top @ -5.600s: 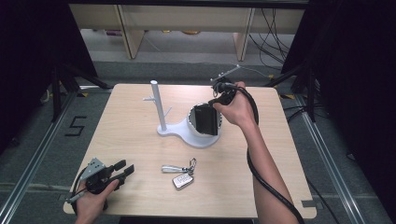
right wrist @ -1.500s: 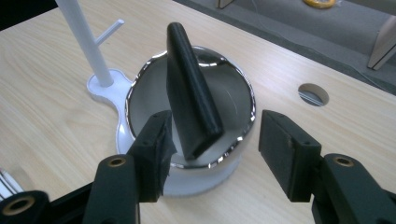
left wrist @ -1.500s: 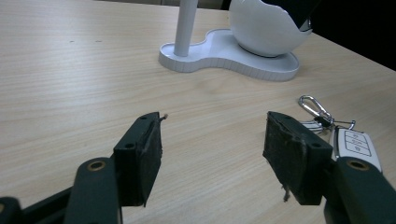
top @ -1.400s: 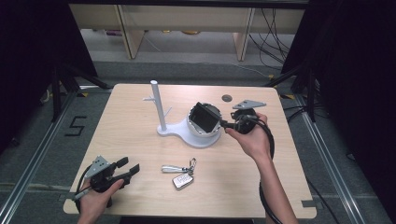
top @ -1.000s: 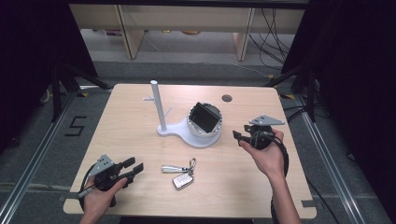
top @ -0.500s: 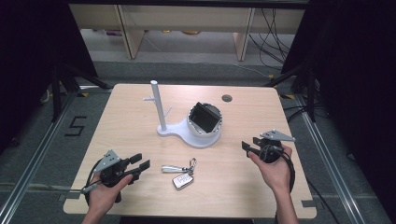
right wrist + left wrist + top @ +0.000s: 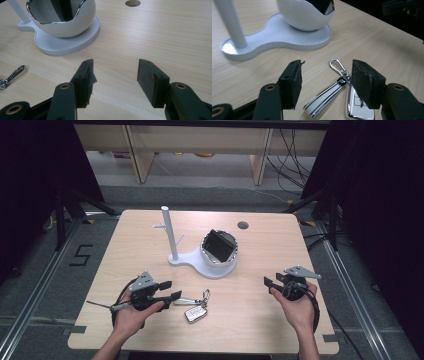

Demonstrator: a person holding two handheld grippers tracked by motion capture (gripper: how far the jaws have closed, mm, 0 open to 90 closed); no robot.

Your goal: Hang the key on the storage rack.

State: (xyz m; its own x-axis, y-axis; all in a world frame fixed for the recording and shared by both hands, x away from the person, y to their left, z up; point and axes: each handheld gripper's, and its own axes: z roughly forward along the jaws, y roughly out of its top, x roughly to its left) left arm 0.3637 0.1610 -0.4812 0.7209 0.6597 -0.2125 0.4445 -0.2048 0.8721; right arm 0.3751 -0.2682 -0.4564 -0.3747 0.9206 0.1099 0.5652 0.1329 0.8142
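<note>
From above, the left gripper (image 7: 167,290) reached the keys (image 7: 195,307) lying on the table (image 7: 260,320), its jaws just opening. Its own view showed them spread around the strap (image 7: 324,96), the soft, safest hold beside a slick fob (image 7: 358,107). The right gripper (image 7: 115,80) gaped empty.

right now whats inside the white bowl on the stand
A black, flat, box-like thing stands tilted in the white bowl, its top edge poking above the rim. Its lower part and the bowl's bottom are hidden by the bowl's wall.
</note>
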